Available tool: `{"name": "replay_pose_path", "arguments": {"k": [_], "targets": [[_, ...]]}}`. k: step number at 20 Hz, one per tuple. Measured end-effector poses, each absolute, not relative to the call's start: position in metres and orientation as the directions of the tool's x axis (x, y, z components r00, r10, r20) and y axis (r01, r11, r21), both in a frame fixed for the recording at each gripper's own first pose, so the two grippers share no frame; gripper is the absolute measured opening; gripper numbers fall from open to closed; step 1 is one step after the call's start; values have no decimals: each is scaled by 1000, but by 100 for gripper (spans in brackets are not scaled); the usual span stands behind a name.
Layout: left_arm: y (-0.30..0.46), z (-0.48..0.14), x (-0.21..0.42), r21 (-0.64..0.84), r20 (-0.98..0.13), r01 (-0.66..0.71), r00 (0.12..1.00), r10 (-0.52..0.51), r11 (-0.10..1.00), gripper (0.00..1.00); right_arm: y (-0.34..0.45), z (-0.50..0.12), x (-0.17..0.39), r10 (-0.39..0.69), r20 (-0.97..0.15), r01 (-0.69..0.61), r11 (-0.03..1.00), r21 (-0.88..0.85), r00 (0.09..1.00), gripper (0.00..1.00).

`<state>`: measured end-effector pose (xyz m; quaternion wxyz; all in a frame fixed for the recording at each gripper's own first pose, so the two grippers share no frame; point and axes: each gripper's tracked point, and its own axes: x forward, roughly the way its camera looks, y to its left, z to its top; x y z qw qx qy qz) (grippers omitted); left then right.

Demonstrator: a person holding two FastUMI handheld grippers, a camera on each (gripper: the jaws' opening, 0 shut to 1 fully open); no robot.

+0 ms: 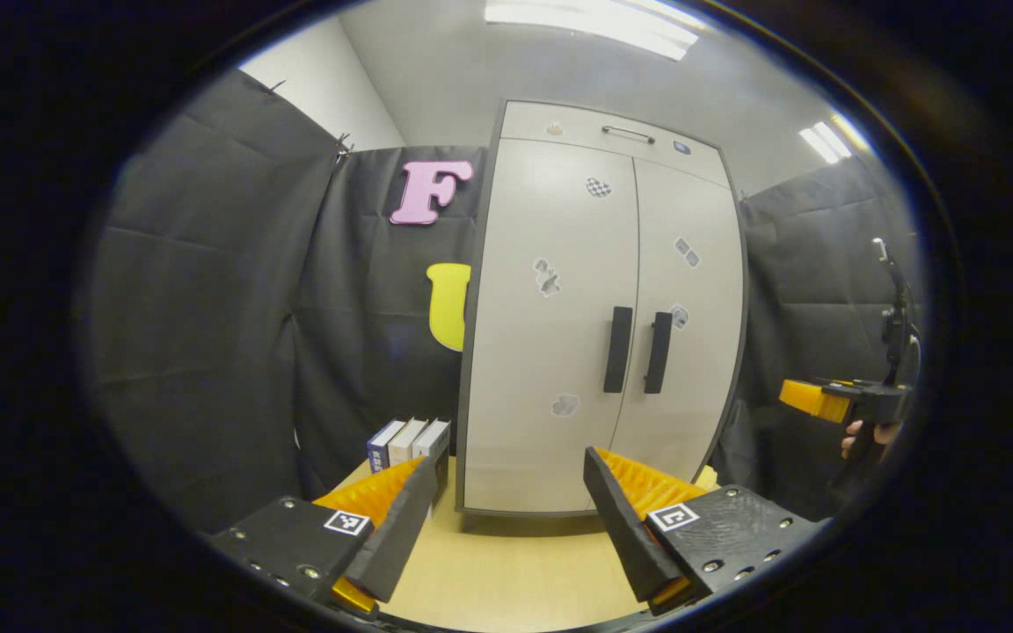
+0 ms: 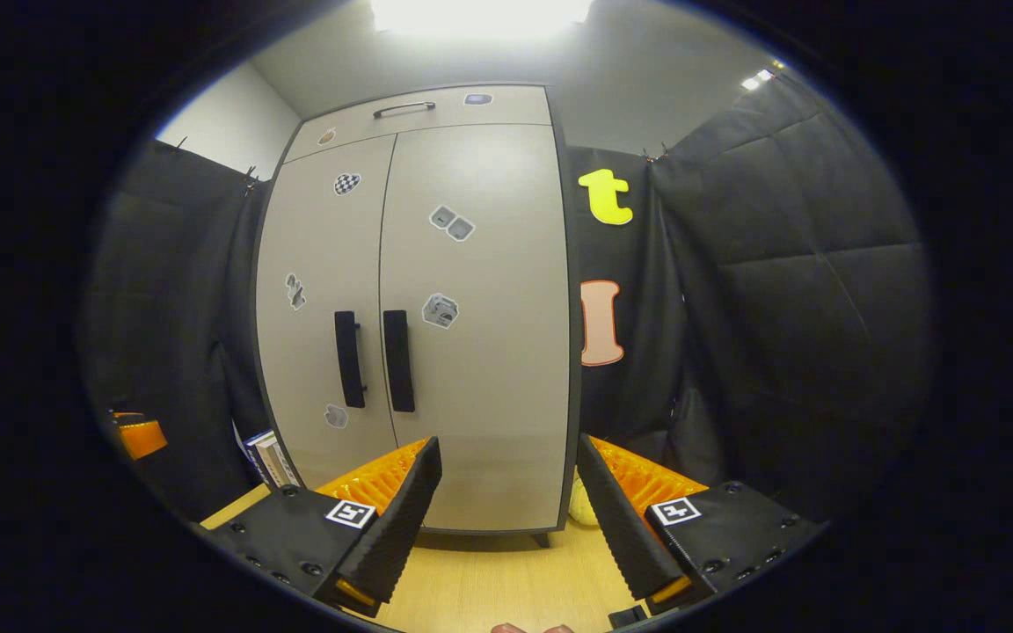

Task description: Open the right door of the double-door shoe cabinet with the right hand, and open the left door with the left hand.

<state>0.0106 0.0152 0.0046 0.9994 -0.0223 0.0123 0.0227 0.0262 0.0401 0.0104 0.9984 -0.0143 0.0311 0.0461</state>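
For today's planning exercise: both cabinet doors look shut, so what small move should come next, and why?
Probably bring the open right gripper forward to the black vertical handle on the pale grey right door: both doors are closed, and the gripper is short of it.

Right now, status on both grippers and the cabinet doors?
Left gripper open, right gripper open, both short of the cabinet. Both doors shut, handles untouched. Nothing blocking.

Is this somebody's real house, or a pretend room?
More likely a pretend room, a recording booth. Black cloth walls hang all around, a lone shoe cabinet with both doors shut stands on a wooden table, and office-style strip lights shine overhead.
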Motion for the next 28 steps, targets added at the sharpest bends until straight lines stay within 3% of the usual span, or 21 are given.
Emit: {"name": "replay_pose_path", "arguments": {"k": [10, 15, 20, 28], "targets": [[33, -26, -3, -70, -80, -94, 993, 88, 993, 100, 87, 41, 57, 163, -38, -164, 986, -24, 986, 98], [48, -40, -16, -101, -97, -135, 987, 125, 986, 100, 117, 51, 80, 211, -64, -207, 977, 58, 975, 98], [67, -48, -30, -64, -115, -195, 976, 187, 979, 98, 132, 66, 106, 216, -46, -211, 974, 85, 975, 98], [77, -69, -37, -76, -160, -217, 966, 203, 973, 99, 164, 68, 147, 209, -29, -208, 978, 20, 978, 98]]}}
